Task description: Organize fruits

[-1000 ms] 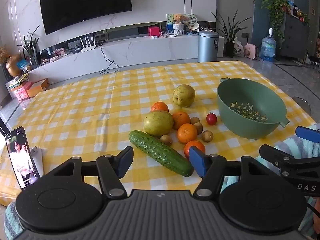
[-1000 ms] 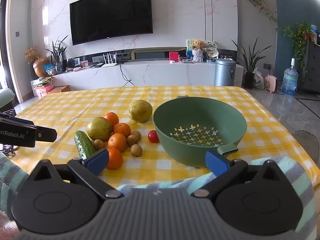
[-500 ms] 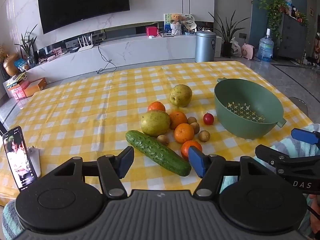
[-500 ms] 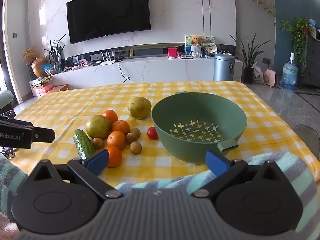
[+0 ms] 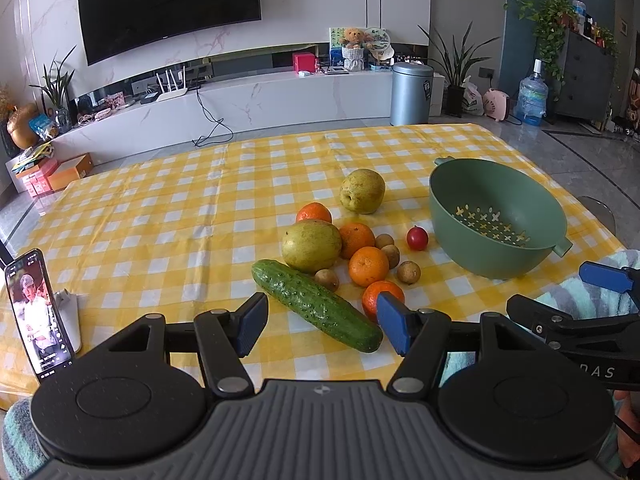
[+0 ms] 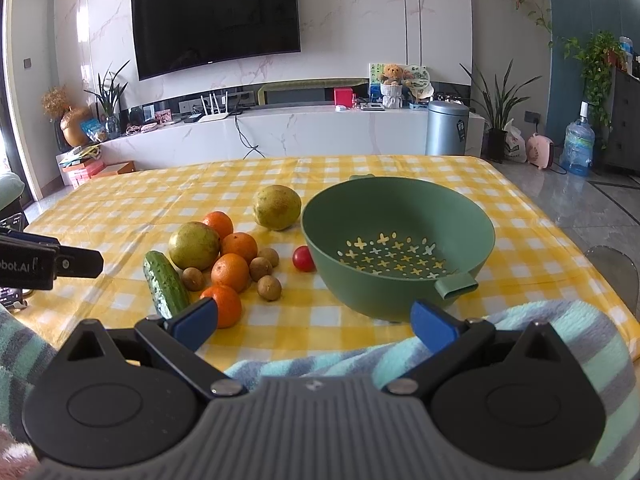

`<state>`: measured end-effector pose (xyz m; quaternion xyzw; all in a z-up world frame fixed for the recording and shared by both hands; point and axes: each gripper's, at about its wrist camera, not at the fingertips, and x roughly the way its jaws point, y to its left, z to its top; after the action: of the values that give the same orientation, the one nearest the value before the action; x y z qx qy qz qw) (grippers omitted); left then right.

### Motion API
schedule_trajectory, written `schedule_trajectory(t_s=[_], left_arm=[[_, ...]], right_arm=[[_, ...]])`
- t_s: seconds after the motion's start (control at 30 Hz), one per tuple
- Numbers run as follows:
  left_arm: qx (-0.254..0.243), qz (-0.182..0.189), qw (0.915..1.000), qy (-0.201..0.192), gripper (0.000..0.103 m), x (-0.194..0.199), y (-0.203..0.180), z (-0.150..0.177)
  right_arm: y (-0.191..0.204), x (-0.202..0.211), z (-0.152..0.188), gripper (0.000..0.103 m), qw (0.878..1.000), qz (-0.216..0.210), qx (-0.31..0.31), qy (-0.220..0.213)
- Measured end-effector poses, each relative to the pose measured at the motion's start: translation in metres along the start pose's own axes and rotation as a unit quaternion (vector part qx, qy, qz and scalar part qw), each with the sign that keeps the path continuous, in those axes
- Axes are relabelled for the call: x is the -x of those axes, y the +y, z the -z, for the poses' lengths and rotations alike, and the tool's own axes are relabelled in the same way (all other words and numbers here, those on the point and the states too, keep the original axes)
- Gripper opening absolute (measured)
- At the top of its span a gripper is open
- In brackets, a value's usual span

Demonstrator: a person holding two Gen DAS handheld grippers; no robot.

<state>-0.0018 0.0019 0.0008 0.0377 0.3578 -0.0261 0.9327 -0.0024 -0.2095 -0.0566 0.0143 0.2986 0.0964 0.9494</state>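
Note:
An empty green colander (image 5: 496, 220) (image 6: 400, 248) stands on the yellow checked tablecloth (image 5: 160, 216). Left of it lies a cluster: a cucumber (image 5: 316, 305) (image 6: 165, 285), two yellow-green pears (image 5: 311, 245) (image 5: 362, 191), several oranges (image 5: 368, 266) (image 6: 230, 272), several small brown fruits (image 5: 408, 272) and a small red fruit (image 5: 417, 237) (image 6: 303, 258). My left gripper (image 5: 322, 328) is open and empty, just short of the cucumber's near end. My right gripper (image 6: 314, 322) is open and empty, near the table's front edge before the colander.
A phone (image 5: 38, 312) stands propped at the table's front left. A striped towel (image 6: 360, 356) lies along the front edge under the right gripper. The right gripper's arm (image 5: 576, 320) shows at the right of the left wrist view. A grey bin (image 6: 446, 128) stands beyond the table.
Both grippers have risen or tipped slightly, so the fruits and colander sit a little lower and nearer in view. Nothing on the table has moved. Both stay open.

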Motion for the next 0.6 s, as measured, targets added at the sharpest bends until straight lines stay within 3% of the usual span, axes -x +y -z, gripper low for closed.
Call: schedule_trajectory(t_s=[0.6], left_arm=[[0.002,-0.001,1.0,0.005,0.074,-0.0016,0.0002,0.0014]], right_arm=[[-0.0005,-0.0003,0.0004,0.099,1.0,0.0,0.0,0.002]])
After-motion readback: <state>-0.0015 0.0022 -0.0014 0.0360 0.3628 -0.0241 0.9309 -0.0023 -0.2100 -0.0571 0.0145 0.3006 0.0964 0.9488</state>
